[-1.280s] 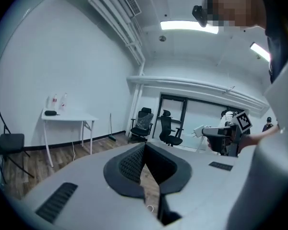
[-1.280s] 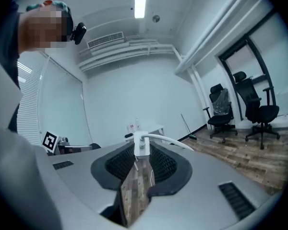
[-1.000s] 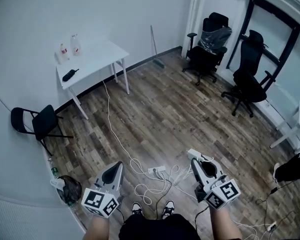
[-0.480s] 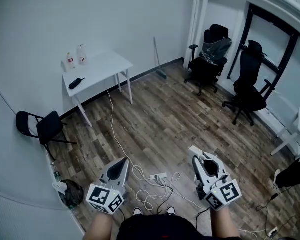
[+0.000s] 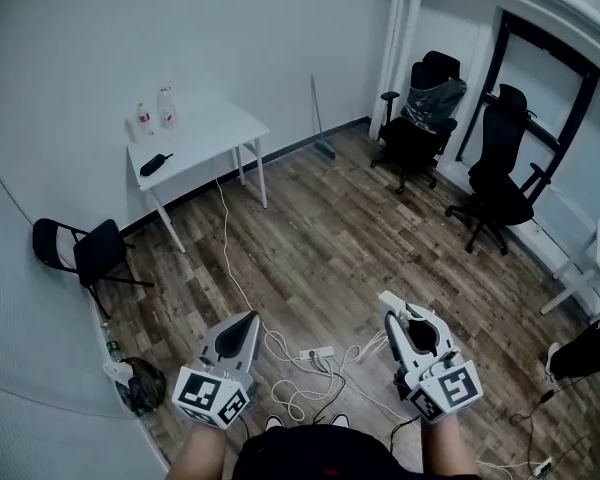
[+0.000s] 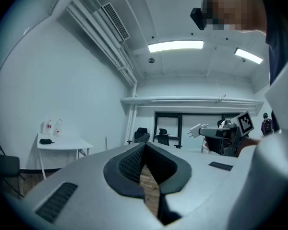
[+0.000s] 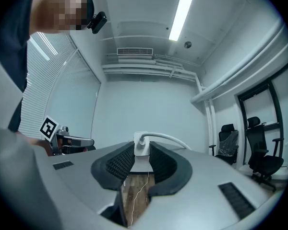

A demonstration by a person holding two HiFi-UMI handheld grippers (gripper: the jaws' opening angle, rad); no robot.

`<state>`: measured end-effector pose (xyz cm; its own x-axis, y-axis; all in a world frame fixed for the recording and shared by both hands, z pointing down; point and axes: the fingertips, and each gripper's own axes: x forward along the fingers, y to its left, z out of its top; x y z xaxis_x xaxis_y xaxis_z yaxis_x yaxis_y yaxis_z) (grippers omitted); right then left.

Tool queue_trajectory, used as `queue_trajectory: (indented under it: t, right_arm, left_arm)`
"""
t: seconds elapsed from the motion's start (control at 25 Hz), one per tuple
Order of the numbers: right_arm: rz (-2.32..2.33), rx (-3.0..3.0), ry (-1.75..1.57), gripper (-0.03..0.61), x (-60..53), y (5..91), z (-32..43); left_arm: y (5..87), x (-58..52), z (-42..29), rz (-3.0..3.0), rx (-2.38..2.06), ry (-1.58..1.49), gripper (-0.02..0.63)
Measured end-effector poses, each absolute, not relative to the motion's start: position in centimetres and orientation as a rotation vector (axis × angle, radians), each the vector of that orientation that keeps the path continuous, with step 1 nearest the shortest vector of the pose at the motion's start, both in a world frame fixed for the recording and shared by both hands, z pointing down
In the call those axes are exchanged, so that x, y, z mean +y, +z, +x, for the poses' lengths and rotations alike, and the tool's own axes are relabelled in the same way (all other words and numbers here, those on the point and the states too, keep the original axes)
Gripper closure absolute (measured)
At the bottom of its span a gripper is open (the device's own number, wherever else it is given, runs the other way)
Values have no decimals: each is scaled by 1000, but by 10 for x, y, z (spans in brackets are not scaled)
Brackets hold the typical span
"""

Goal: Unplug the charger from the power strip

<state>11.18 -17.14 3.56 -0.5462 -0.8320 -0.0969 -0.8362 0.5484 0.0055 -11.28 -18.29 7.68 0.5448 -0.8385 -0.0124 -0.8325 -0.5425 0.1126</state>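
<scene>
Over a wood floor (image 5: 310,238) strewn with white cable (image 5: 242,293), a person stands with a gripper in each hand. The charger is already clear of the power strip (image 5: 315,352), which lies on the boards well below, between the two tools as the head view shows it. The left gripper (image 5: 248,320) is closed on itself with nothing in it. The right gripper (image 5: 392,306) is part-way closed, its ribbed pads pressing on the charger (image 5: 388,299), held up level in front of the person. The likely hazard is the cord (image 7: 169,139) curving off the charger's rear: if it runs taut or snags in the floor tangle, it could twist the small white block out of a pinch that seems to catch only its back part. The charger's long axis appears to follow the gripper's line, prongs pointing forward, away from the holder.
</scene>
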Motion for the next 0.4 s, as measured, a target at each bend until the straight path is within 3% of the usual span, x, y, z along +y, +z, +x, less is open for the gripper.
queue_trajectory:
  t: [0.4]
  right_arm:
    - [-1441, 2719, 78, 474, -169, 47, 103]
  left_arm:
    - [86, -181, -120, 2660, -1465, -68, 591]
